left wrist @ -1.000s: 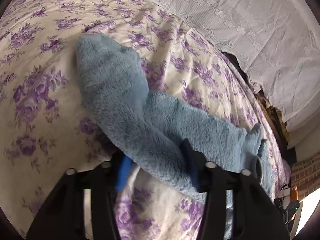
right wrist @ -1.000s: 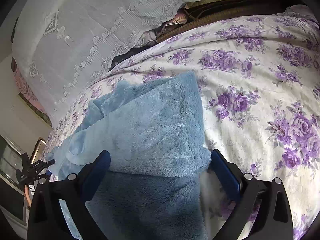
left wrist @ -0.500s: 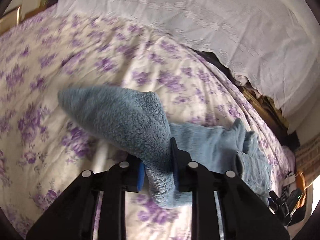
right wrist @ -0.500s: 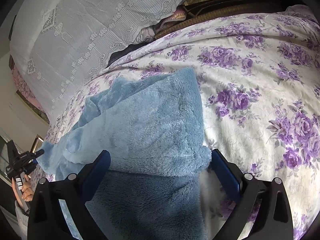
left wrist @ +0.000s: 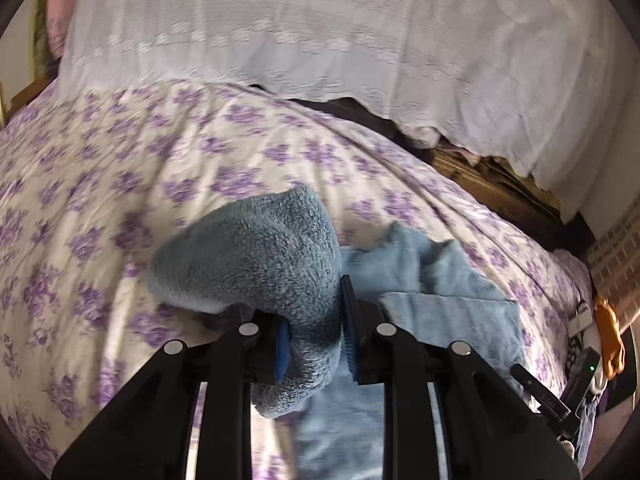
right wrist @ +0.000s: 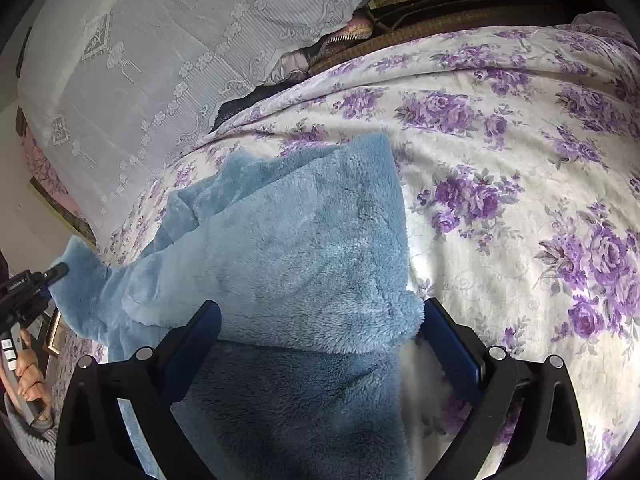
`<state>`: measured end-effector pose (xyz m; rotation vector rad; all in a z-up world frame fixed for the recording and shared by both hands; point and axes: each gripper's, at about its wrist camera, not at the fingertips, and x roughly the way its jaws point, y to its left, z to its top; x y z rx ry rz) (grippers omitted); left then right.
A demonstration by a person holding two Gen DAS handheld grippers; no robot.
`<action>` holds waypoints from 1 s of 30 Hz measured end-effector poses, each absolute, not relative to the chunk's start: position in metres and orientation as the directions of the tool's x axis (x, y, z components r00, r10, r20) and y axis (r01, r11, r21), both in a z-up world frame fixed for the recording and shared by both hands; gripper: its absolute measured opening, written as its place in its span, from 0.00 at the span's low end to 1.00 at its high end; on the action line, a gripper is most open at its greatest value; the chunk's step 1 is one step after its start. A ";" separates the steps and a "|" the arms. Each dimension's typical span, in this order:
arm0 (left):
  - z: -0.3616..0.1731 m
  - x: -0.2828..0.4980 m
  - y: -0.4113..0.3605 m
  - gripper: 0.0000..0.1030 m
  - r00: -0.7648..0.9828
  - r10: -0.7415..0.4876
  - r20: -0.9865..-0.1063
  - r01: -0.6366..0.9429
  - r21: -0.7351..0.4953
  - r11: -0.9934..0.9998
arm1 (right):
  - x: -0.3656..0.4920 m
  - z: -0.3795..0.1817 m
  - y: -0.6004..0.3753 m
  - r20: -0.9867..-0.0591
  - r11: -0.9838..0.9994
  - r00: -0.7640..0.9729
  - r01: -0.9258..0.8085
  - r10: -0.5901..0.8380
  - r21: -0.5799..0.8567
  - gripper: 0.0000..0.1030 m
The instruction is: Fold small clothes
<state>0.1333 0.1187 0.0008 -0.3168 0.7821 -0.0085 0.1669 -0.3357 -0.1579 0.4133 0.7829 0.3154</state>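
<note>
Blue fleece garment (right wrist: pixel 304 240) lies on the bed (right wrist: pixel 520 160), mid-surface. Left gripper (left wrist: pixel 312 340) has clamped a raised end; right gripper (right wrist: pixel 320 344) stands wide, straddling the fabric, unclamped. Judged soft, light, limp: grasp at hems or corners.

- A bed cover (right wrist: pixel 500 208), cream with purple roses, spreads over the bed and fills most of both views.
- A white lace cloth (left wrist: pixel 320 40) with embroidered bands hangs behind the bed; its lower edge lies just above the cover.
- Brown wooden furniture (right wrist: pixel 460 4) shows under the lace edge, behind the bed.
- A pink ruffled fabric piece (right wrist: pixel 348 32) peeks out beside that wood.
- An orange item (left wrist: pixel 610 336), too small to identify, sits at the right edge of the left wrist view.
</note>
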 end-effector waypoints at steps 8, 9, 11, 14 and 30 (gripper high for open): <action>0.012 0.143 0.047 0.20 0.722 -0.117 -0.682 -0.021 -0.191 0.981 | 0.167 -0.158 -0.336 -0.612 0.875 0.669 -0.120 0.421 0.470 0.97; 0.010 0.145 0.035 0.20 0.719 -0.117 -0.685 -0.006 -0.174 0.985 | 0.168 -0.158 -0.336 -0.613 0.875 0.669 -0.120 0.421 0.470 0.97; 0.006 0.147 0.021 0.20 0.713 -0.115 -0.692 0.011 -0.153 0.988 | 0.168 -0.158 -0.335 -0.612 0.875 0.669 -0.119 0.420 0.470 0.97; -0.004 0.153 -0.010 0.20 0.700 -0.112 -0.705 0.053 -0.106 0.993 | 0.168 -0.158 -0.335 -0.613 0.875 0.669 -0.119 0.420 0.470 0.97; -0.082 0.153 -0.077 0.93 0.641 0.011 -0.768 0.137 0.129 0.982 | 0.166 -0.160 -0.338 -0.597 0.859 0.671 -0.119 0.439 0.498 0.97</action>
